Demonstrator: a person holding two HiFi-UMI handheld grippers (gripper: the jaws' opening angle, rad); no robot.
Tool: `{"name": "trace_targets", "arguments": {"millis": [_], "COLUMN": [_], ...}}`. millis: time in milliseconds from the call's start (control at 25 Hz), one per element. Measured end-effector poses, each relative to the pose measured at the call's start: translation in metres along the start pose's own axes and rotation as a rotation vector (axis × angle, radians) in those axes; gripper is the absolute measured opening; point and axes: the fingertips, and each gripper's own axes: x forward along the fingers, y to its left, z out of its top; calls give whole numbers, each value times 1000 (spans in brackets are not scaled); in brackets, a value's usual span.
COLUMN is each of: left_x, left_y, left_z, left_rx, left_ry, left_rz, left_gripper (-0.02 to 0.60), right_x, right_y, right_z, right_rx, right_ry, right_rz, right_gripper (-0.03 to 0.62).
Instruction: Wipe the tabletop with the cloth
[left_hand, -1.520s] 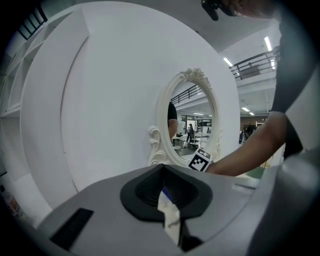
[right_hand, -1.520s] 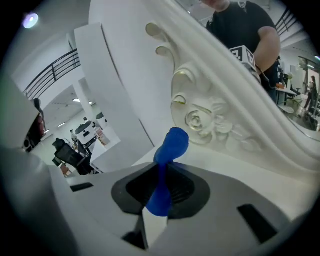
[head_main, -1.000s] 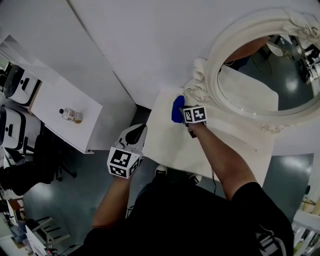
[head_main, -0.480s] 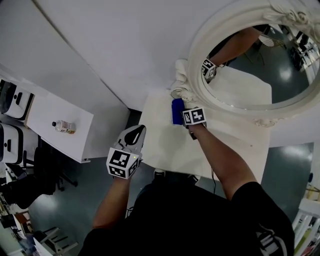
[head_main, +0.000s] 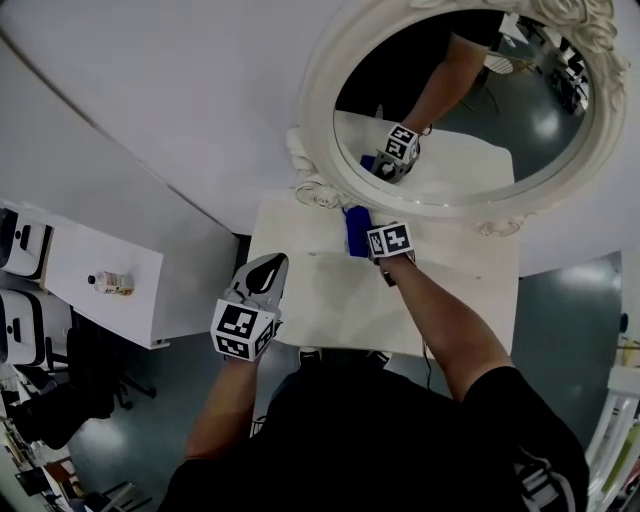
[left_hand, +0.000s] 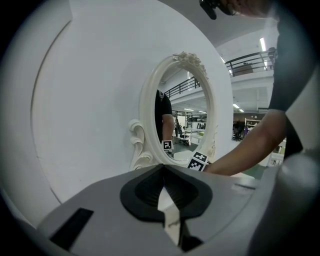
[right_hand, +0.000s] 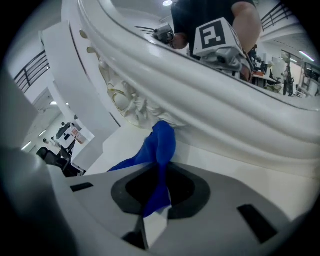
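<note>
A blue cloth (head_main: 356, 230) lies on the white tabletop (head_main: 330, 300) right below the mirror's frame, and my right gripper (head_main: 372, 232) is shut on it. In the right gripper view the cloth (right_hand: 156, 165) runs out from between the closed jaws of the right gripper (right_hand: 156, 210) toward the frame. My left gripper (head_main: 258, 290) hovers at the table's left front corner, jaws shut with nothing between them. In the left gripper view the left gripper (left_hand: 167, 200) points at the mirror and my right arm.
A large oval mirror with an ornate white frame (head_main: 318, 120) leans on the wall at the table's back edge and reflects my right gripper. A side desk (head_main: 70, 285) with a small bottle (head_main: 110, 283) stands to the left. Dark floor surrounds the table.
My right gripper has slid the cloth to the right along the base of the mirror frame. The head camera has tilted, so the mirror shows higher and more fully. The left gripper stays put.
</note>
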Motion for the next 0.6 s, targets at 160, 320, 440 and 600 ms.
{"name": "trace_targets", "arguments": {"millis": [160,320,440,600], "left_x": [24,50,69,95], "left_y": [-31,-61,-82,-116], "left_z": [11,21,27,34], "left_rx": [14,30,40,47], "left_ry": [-4,-11,-15,-21], "left_rz": [-45,-88,-119,-167], "left_gripper": [12,12,12,12], "right_x": [-29,-53,-72,-101], "right_y": [-45,-85,-111,-148], "right_z": [-17,-34,-48,-74], "right_rx": [40,67,89,131], "right_ry": [-8,-14,-15,-23], "right_rz": [-37,-70,-92,-125], "right_gripper": [41,41,41,41]}}
